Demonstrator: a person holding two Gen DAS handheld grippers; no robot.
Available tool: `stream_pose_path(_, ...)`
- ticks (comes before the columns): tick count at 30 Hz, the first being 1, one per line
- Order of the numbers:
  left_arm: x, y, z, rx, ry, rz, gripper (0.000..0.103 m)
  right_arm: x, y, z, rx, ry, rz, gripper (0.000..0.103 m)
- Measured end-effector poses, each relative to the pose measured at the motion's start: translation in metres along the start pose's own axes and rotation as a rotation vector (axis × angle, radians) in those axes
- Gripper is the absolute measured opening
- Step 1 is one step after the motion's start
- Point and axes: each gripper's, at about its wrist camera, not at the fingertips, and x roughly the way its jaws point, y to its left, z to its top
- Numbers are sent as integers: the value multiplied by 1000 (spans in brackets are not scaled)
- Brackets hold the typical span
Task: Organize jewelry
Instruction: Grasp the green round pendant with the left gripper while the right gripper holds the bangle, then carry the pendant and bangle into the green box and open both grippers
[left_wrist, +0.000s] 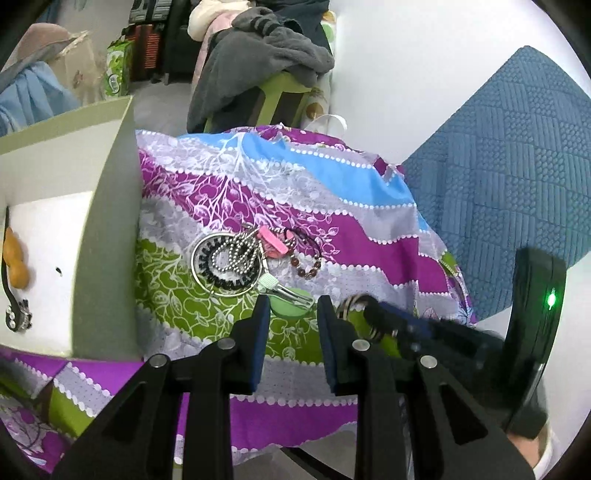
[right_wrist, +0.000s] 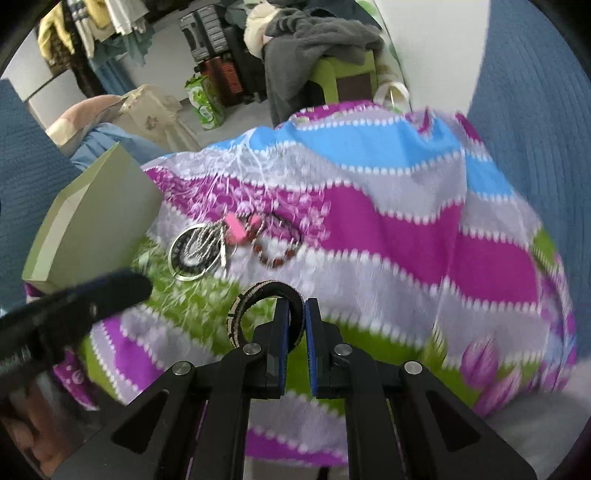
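A pile of jewelry (left_wrist: 236, 260) lies on the patterned cloth: silver hoops, a bead chain, a black coil band, a pink clip (left_wrist: 272, 240) and a brown bead bracelet (left_wrist: 306, 263). A green clip (left_wrist: 290, 301) lies just beyond my left gripper (left_wrist: 291, 310), which is open and empty. My right gripper (right_wrist: 294, 314) is shut on a black-and-white woven bracelet (right_wrist: 258, 301) and holds it above the cloth; it shows beside the left gripper (left_wrist: 354, 304). The pile also shows in the right wrist view (right_wrist: 207, 247). An open green box (left_wrist: 107, 229) stands at the left with pieces inside.
The box holds an orange piece (left_wrist: 14, 258) and a black strap with stones (left_wrist: 16, 314). The left gripper's finger (right_wrist: 110, 288) shows in the right wrist view. A blue quilt (left_wrist: 509, 192) lies to the right. A chair with grey clothes (left_wrist: 266, 59) stands beyond the cloth.
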Motion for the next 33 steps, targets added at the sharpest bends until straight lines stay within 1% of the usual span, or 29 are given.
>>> stream_pose_path(3, -7, 2, 5, -9, -4, -9, 27, -7, 5, 2, -12, -8, -15, 7)
stream_pose_path(6, -17, 4, 9, 11, -2, 17, 27, -15, 8, 7, -8, -22, -24, 7)
stream_pose_path(9, -30, 8, 11, 24, -4, 25, 27, -22, 14, 11, -4, -30, -22, 7)
stream_pose_path(13, -45, 13, 14, 37, 20, 44, 27, -30, 24, 15, -10, -37, -25, 7)
stream_pose_path(17, -62, 18, 16, 22, 8, 34, 27, -43, 36, 20, -13, -48, -14, 7)
stream_pose_path(19, -67, 18, 17, 28, 3, 42, 27, -52, 44, 24, -32, -59, -20, 7)
stream_pose_path(21, -75, 13, 19, 62, -17, 67, 27, -61, 51, 31, -48, -76, -16, 7)
stream_pose_path(23, -83, 9, 24, 81, -26, 75, 27, -72, 56, 41, -53, -96, -9, 7)
stream_pose_path(30, -124, 2, 54, 105, -94, 42, 27, -110, 73, 77, -39, -179, 33, 7)
stream_pose_path(32, -139, 3, 64, 109, -131, 65, 27, -122, 81, 89, -49, -204, 39, 7)
stream_pose_path(33, -144, 4, 67, 111, -139, 64, 27, -125, 85, 93, -55, -212, 41, 7)
